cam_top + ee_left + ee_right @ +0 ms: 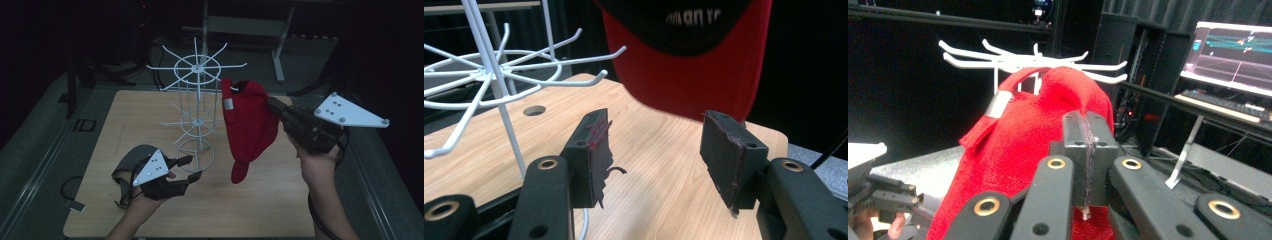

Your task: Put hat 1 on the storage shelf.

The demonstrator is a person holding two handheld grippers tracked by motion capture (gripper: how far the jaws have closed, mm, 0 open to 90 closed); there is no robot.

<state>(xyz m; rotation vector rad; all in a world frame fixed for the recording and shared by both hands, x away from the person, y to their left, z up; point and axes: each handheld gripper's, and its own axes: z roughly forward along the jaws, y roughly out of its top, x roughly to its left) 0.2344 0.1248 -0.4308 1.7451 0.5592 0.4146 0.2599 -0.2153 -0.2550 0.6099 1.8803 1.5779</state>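
**Red cap held up beside the rack**

Right now I am holding the red cap (249, 120) in the right gripper (272, 105), whose jaws are pinching together on the fabric at the cap's back. The cap is hanging clear of the wooden table (260, 200), its brim pointing down, just beside the white wire rack (197, 107) and level with its upper ring of hooks. My left gripper (192, 167) is hovering low near the rack's base with its jaws standing wide apart and nothing between them. Behind that hand a grey cap (134, 157) seems to be lying on the table, though the dim light is making it hard to tell.
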